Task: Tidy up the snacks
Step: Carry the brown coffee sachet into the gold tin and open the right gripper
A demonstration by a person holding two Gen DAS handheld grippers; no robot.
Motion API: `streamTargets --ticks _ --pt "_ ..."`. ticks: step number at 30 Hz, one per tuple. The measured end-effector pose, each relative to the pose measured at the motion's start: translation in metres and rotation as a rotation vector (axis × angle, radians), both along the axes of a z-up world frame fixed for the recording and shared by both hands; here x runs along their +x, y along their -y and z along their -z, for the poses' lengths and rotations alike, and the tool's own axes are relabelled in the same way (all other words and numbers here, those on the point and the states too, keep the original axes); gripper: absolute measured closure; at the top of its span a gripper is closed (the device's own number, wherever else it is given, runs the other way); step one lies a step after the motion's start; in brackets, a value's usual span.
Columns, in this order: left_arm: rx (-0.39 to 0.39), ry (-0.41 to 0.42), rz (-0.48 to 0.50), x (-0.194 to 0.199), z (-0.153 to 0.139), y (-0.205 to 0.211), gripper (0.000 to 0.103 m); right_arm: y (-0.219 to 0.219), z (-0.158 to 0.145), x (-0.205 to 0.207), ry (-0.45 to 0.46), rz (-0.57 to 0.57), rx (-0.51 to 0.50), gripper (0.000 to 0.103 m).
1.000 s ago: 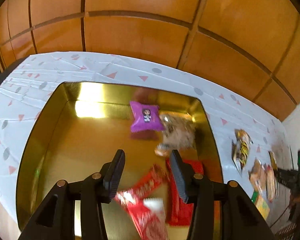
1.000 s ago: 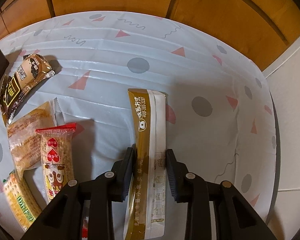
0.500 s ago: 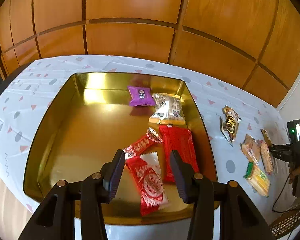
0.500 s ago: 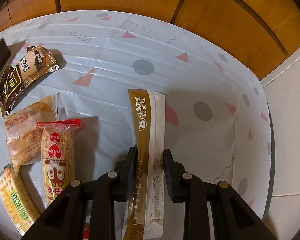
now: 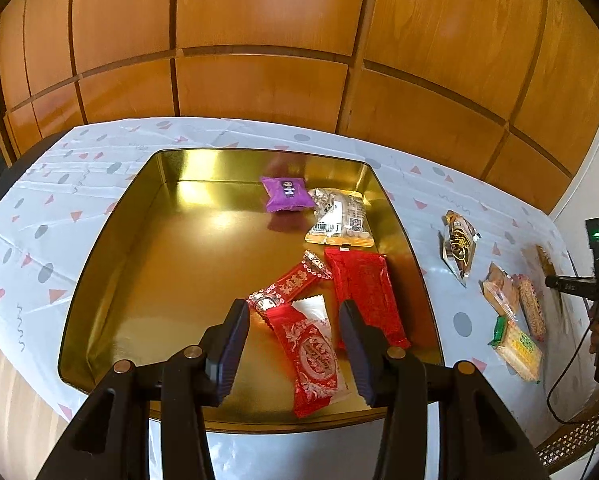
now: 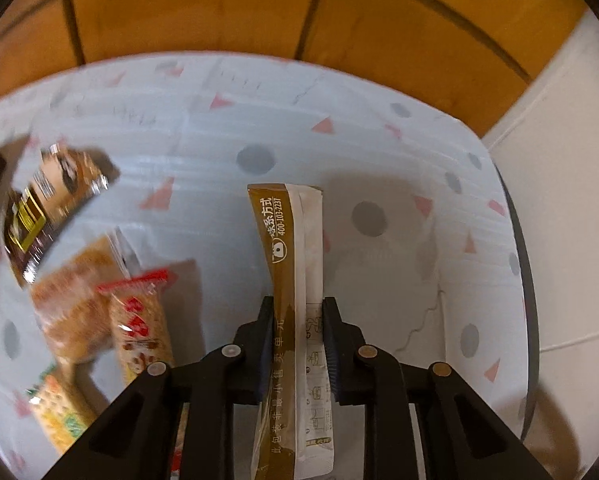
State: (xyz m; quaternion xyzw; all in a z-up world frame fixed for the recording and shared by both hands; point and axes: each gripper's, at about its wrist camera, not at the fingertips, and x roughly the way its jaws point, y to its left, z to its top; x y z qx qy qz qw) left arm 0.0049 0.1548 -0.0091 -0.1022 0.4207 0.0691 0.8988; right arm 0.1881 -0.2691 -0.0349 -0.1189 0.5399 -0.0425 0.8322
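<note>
My right gripper (image 6: 298,308) is shut on a long brown-and-white stick packet (image 6: 295,248), held a little above the patterned tablecloth (image 6: 379,152) with its shadow cast to the right. My left gripper (image 5: 293,312) is open with nothing between its pads, above the near part of a gold tray (image 5: 111,220). In the tray lie a purple packet (image 5: 286,199), a clear tan packet (image 5: 341,220), a large red packet (image 5: 365,288), a small red patterned packet (image 5: 289,286) and a red-and-white packet (image 5: 311,356).
Loose on the cloth right of the tray lie a dark brown packet (image 5: 459,246), an orange biscuit pack (image 5: 499,292), a red-ended bar (image 5: 531,312) and a green-and-yellow cracker pack (image 5: 517,348). Wood panelling (image 5: 259,92) backs the table. The table's right edge (image 6: 523,280) meets a white wall.
The right gripper's pads have closed onto the stick packet and lifted it off the cloth. The left gripper has drawn back from the tray, so the whole tray now shows.
</note>
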Motion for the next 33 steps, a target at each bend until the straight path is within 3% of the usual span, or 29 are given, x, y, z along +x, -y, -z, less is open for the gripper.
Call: streamTargets --ticks 7,12,16,25,30,33 --pt "-0.030 -0.007 -0.037 -0.004 0.005 -0.012 0.056 -0.014 -0.042 -0.028 0.081 -0.002 0.147 0.081" --pt "-0.046 0.017 -0.085 -0.008 0.000 -0.029 0.056 -0.059 -0.069 -0.043 0.100 -0.105 0.296 0.081" --pt "-0.040 0.032 -0.123 -0.011 -0.003 -0.042 0.056 -0.115 -0.078 -0.051 0.066 -0.218 0.448 0.081" --pt "-0.051 0.032 -0.152 -0.016 0.000 -0.056 0.056 -0.233 -0.073 -0.056 -0.013 -0.349 0.637 0.080" --pt "-0.057 0.025 -0.158 -0.016 0.004 -0.061 0.056 -0.280 -0.054 -0.048 -0.075 -0.348 0.671 0.079" --pt "-0.063 0.020 -0.161 -0.018 0.006 -0.063 0.056 -0.303 -0.037 -0.048 -0.098 -0.363 0.633 0.078"
